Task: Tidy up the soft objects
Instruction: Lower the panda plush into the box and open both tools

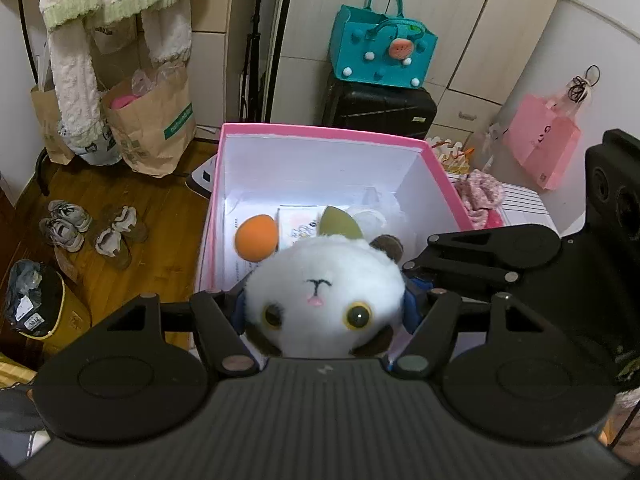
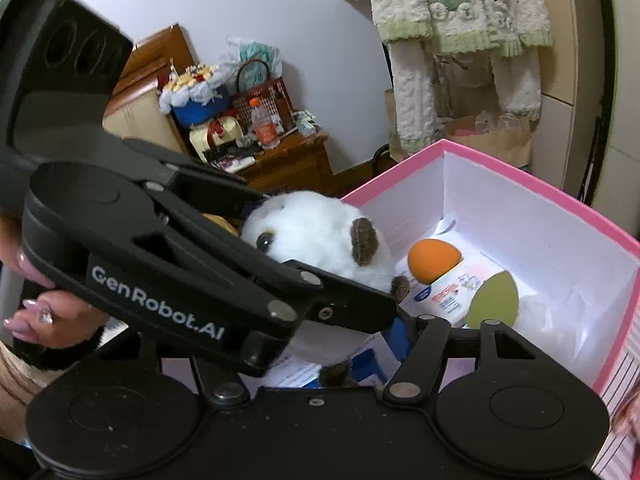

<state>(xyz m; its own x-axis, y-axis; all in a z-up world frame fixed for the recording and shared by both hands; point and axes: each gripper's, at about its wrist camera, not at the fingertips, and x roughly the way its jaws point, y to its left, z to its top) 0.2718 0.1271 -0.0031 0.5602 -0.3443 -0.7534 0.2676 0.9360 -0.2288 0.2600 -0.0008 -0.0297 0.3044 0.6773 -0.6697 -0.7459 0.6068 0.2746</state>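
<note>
**Plush held over the box**

Left wrist: the left gripper (image 1: 322, 312) clenches the plush (image 1: 324, 292) above the near rim of the pink box (image 1: 320, 132).

Right wrist: the right gripper (image 2: 360, 344) also reaches the plush (image 2: 320, 236); its grip is hidden. Released unevenly, the plush may snag the box (image 2: 500, 176) rim and tumble out.

A: Right wrist view? White plush toy (image 2: 320, 232) pinched by left gripper (image 2: 320, 280), at near left edge of pink box (image 2: 540, 184).
B: Inside, farther right: orange ball (image 2: 434, 260), green egg shape (image 2: 494, 300).
</note>
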